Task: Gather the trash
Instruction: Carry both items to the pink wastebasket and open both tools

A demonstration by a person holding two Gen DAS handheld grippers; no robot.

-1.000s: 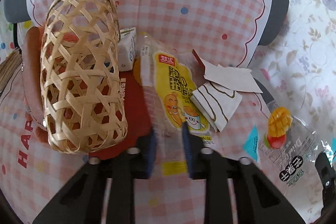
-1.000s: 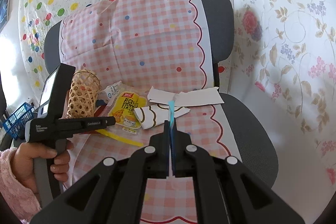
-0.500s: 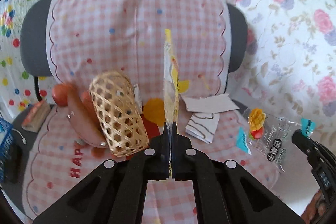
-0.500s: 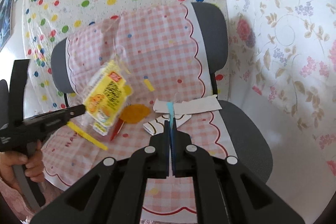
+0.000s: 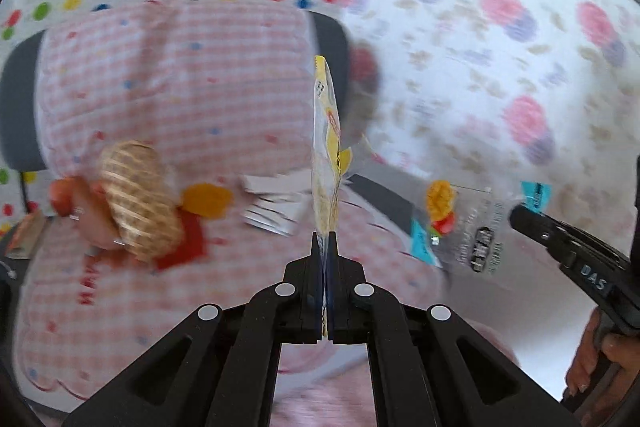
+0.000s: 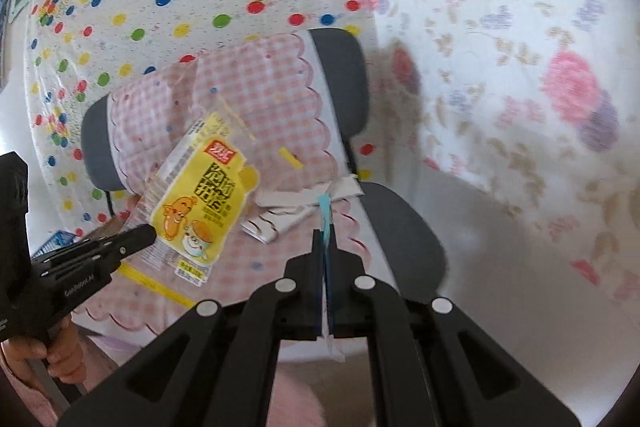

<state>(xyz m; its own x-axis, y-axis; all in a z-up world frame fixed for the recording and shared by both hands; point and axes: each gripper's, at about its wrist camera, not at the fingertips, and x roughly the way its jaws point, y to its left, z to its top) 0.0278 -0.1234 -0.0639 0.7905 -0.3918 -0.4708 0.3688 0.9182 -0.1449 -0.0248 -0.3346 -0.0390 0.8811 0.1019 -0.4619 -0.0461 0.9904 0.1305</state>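
Left wrist view: left hand-held gripper (image 5: 326,247) pinches yellow wrapper (image 5: 328,155) centre frame; right hand-held gripper (image 6: 325,247) pinches clear bag (image 5: 472,227).

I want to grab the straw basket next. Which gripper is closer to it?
Left. The left gripper, shut on the yellow wrapper, is up over the seat, right of the woven basket. The right gripper, holding the clear mango bag, is far off to the right.
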